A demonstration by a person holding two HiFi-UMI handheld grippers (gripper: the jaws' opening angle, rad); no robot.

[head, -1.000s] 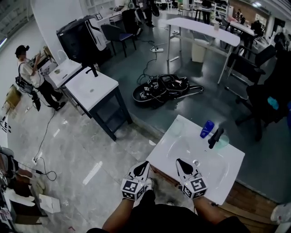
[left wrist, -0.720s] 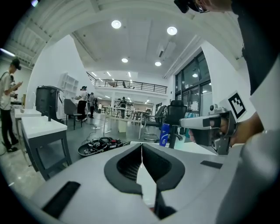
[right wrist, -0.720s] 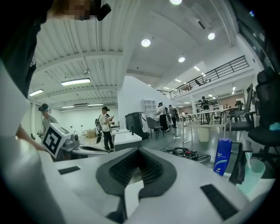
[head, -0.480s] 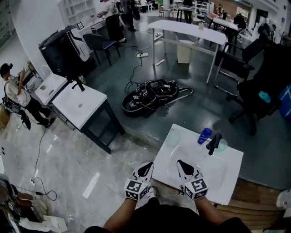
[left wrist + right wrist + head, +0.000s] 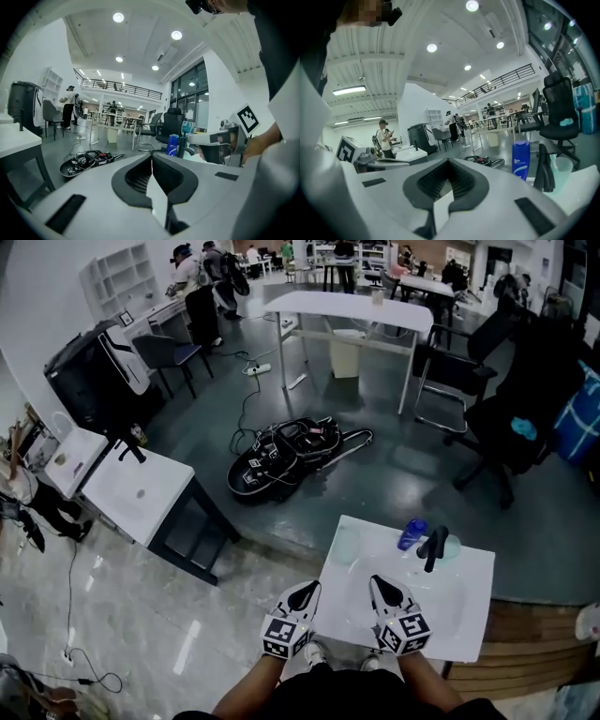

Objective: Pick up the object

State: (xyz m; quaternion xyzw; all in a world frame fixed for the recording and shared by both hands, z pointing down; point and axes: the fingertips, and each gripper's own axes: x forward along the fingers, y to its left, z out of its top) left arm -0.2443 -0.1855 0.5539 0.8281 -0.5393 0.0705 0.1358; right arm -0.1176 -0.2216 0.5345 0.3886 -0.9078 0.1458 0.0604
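Left hand-held gripper point(image 5: 306, 591) and right hand-held gripper point(image 5: 379, 585) both clenched empty at the sink's point(image 5: 473, 610) near edge, probably lining up on the blue bottle point(image 5: 411, 533) by the faucet point(image 5: 433, 547).

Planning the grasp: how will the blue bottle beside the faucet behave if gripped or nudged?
Probably tippy: the blue bottle stands upright, taller than wide, on the ledge of the white sink. Its glossy sides look like smooth plastic, so likely stiff but slippery. A sideways nudge could knock it against the black faucet close beside it.
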